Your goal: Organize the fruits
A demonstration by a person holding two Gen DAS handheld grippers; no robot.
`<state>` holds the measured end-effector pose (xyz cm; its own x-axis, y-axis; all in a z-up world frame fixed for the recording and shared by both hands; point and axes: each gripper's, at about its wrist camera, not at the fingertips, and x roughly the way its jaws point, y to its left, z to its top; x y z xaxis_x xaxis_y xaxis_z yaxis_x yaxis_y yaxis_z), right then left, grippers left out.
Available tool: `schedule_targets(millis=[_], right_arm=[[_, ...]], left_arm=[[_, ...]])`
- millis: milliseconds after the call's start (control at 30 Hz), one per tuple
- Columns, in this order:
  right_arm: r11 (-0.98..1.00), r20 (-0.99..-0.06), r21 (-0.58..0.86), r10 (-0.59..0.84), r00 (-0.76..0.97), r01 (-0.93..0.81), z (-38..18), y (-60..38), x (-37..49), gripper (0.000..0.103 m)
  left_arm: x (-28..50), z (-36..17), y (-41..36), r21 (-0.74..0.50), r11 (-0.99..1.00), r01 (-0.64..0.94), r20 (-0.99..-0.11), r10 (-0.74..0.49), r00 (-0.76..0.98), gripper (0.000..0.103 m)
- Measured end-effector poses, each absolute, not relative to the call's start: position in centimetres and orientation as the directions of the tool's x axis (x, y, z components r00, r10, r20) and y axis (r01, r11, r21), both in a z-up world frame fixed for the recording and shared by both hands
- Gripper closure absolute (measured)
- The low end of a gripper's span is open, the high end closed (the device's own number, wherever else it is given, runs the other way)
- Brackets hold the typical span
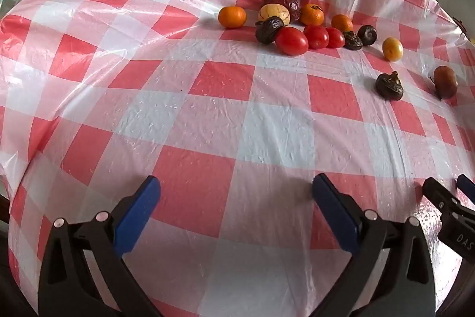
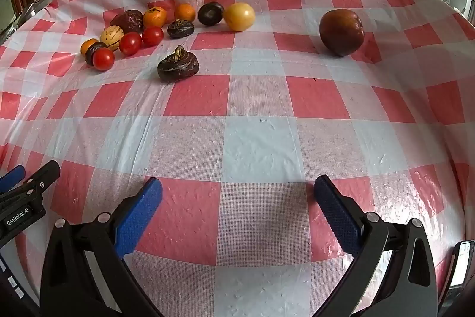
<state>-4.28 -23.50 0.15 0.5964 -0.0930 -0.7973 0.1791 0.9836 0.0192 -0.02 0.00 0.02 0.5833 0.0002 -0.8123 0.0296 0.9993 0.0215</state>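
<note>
Hovering over a worktop (image 2: 258,138) draped in red-and-white checked plastic, the left gripper (image 1: 236,192) and the right gripper (image 2: 237,192) both stand wide apart with nothing between their blue pads, low in their own frames and angled down at bare cloth.

The fruits lie well beyond them. In the right wrist view a loose cluster fills the upper left: three cherry tomatoes (image 2: 130,43), small oranges (image 2: 154,16), a pale striped nut-like piece (image 2: 111,37) and several dark, wrinkled fruits. A dark water-chestnut-like bulb (image 2: 178,65) sits apart, just below the cluster toward centre frame, a yellow fruit (image 2: 239,16) rests at the cluster's right edge, and a larger brown-red fruit (image 2: 341,31) lies alone at upper right. The left wrist view shows the same spread in its upper right quarter, with one tomato (image 1: 291,40) nearest the lens.

The sorting appears not to have started: kinds are mixed, no fruit is gripped, and no bowl or tray is visible. The next move likely calls for a reach up-frame to one stray piece, probably the lone bulb or the brown-red fruit, with the pads closing gently on round, roll-prone skin.
</note>
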Motion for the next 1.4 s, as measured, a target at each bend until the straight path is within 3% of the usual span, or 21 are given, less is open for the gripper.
schedule_targets(millis=[1400], right_arm=[[0.984, -0.809, 0.018, -0.091, 0.581, 0.179, 0.12, -23.52, -4.2, 0.004]], left_arm=[[-0.01, 0.0, -0.01, 0.022, 0.999, 0.03, -0.814, 0.001, 0.58, 0.001]])
